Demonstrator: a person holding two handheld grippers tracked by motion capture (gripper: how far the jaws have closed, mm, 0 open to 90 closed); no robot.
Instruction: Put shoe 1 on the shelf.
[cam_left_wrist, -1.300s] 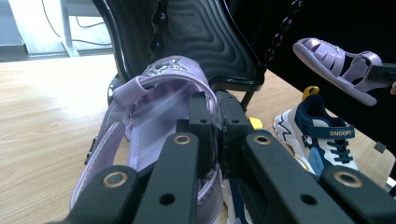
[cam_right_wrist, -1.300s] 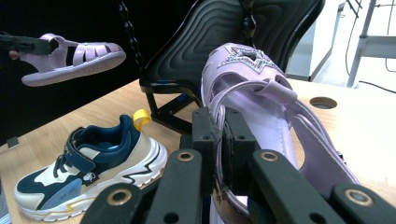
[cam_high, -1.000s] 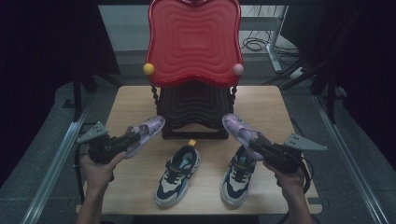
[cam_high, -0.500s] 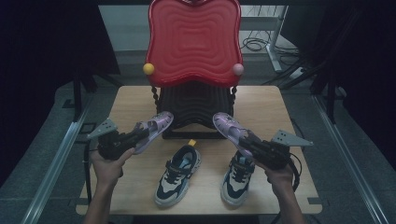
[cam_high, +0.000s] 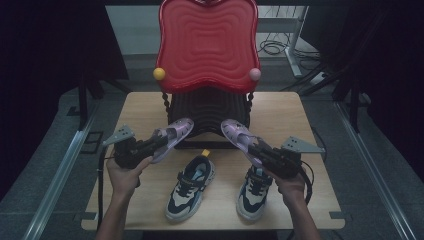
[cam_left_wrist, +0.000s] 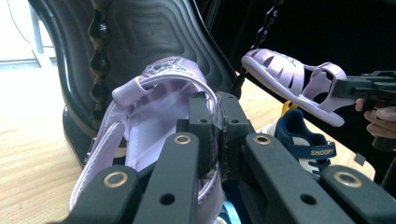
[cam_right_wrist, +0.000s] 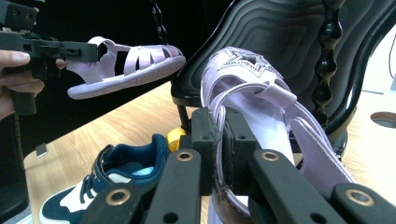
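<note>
On table (cam_high: 140, 107) — two sneakers (cam_high: 190, 187); each tool (cam_high: 161, 142) clamps one lilac sandal (cam_high: 176, 134).

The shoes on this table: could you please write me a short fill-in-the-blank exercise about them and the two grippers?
1. Each gripper is shut on a ____ sandal: the left gripper holds one sandal, the right gripper the other sandal.
2. The number of sneakers resting on the table is ____.
3. Both sandals point toward the black base of the ____ wavy panel.

Missing words: purple; two; red
</note>
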